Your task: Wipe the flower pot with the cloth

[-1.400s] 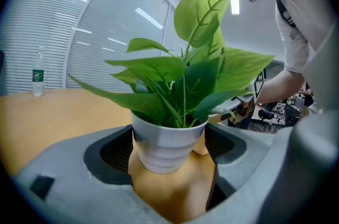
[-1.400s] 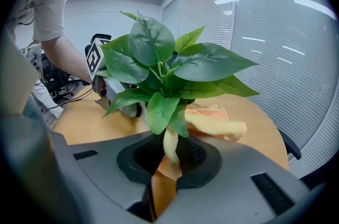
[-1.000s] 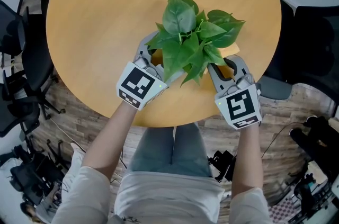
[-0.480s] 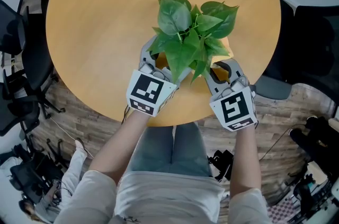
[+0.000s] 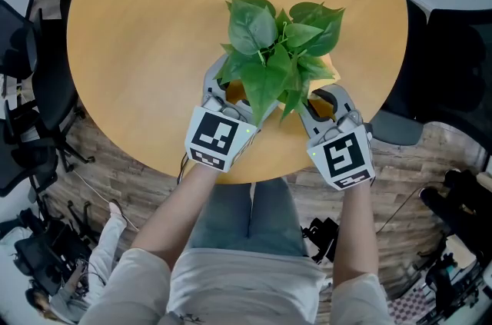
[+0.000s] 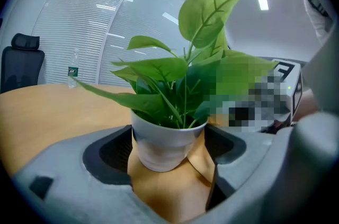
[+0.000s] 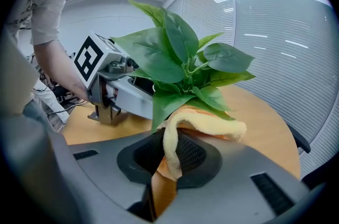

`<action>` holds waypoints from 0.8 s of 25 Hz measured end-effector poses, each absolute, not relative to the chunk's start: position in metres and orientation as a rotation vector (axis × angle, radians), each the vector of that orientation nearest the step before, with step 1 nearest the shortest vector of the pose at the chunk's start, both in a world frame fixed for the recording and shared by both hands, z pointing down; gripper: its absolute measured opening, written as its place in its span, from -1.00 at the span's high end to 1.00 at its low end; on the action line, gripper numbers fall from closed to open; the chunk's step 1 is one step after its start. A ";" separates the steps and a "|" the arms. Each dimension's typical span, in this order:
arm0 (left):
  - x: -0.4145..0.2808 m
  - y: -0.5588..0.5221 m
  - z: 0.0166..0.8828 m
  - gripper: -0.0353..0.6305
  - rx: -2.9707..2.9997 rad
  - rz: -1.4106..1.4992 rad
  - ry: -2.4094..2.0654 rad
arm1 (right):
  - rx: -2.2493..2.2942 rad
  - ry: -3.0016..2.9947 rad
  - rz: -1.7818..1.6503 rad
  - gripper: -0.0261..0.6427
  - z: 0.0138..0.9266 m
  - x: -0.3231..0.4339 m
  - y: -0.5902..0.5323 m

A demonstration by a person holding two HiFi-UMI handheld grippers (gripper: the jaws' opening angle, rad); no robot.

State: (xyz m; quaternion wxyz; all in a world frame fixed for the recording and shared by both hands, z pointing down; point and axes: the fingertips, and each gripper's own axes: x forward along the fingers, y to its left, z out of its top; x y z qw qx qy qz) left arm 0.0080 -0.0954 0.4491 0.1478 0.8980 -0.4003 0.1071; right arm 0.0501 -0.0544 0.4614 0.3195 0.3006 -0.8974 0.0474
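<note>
Flower pot [image 6: 161,146] clamped upright in left gripper [image 6: 168,157], frame centre, leaves pointed up; cloth [image 7: 206,123] pinched in right gripper [image 7: 170,162].

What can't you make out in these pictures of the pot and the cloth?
Head view: leaves hide the flower pot.
Right gripper view: leaves and the cloth hide the flower pot, so whether cloth touches it is unclear.
Left gripper view: the flower pot hides its own far side; the bottle label is too small.
</note>
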 end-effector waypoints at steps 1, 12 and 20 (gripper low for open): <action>0.007 -0.095 0.448 -0.40 2.595 0.309 -1.146 | 0.802 -2.363 0.134 0.79 0.461 0.051 -0.055; -0.002 -0.088 0.432 -0.51 2.906 0.402 -0.648 | 0.817 -2.366 0.147 0.79 0.461 0.054 -0.056; -0.003 -0.096 0.436 -0.57 2.985 0.449 -0.329 | 0.811 -2.365 0.144 0.79 0.460 0.055 -0.055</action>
